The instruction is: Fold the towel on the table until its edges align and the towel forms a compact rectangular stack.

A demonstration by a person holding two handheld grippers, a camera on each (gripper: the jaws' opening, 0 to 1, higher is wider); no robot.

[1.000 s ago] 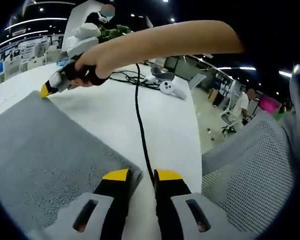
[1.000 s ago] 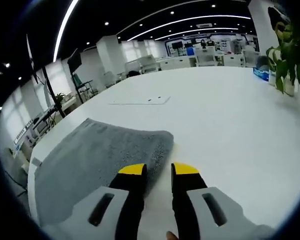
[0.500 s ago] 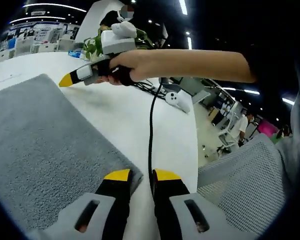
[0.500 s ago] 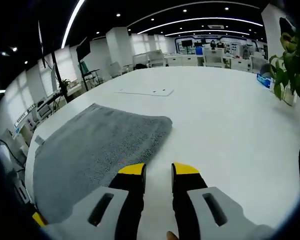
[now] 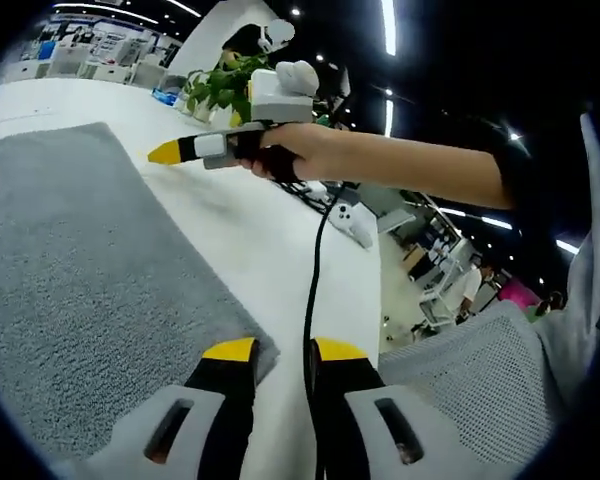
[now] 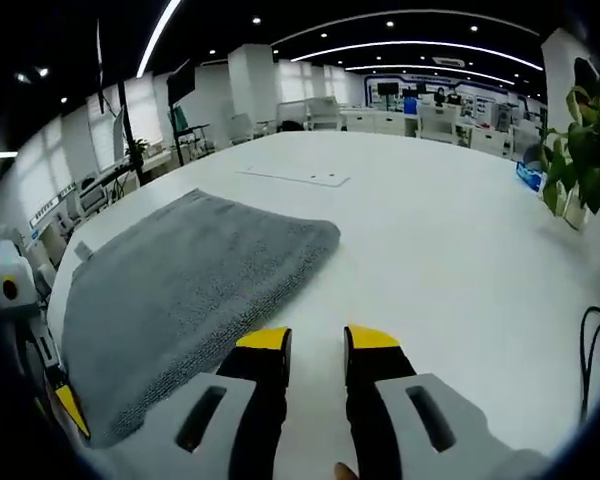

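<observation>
Left gripper view: grey towel flat on the white desk, spread wide on the left; near right corner just beside the left gripper, under its left jaw tip.
Left jaws: parted by a narrow gap, nothing between them; black cable running up from between them across the desk.
Right gripper, seen from the left: right gripper held in a hand, yellow tips above the desk just off the towel's far right edge; whether touching, cannot tell.
Right gripper view: towel on the left, rounded far corner toward the middle of the desk; right gripper over bare desk just beside the towel's edge.
Right jaws: slightly apart, empty.
Left gripper, seen from the right: left gripper at the near left by the towel's near corner.
Background: potted plant far right; sheet of paper far on the desk; white controller and mesh chair on the right.
Step in hand: likely the approach to one edge's two corners, before a fold; towel looks a single flat layer, or perhaps one fold, hard to tell.
Next move calls for: jaws lowered onto each corner, closed on cloth only, clear of the cable, then both corners lifted together and carried across to the opposite edge, kept level for aligned edges.
</observation>
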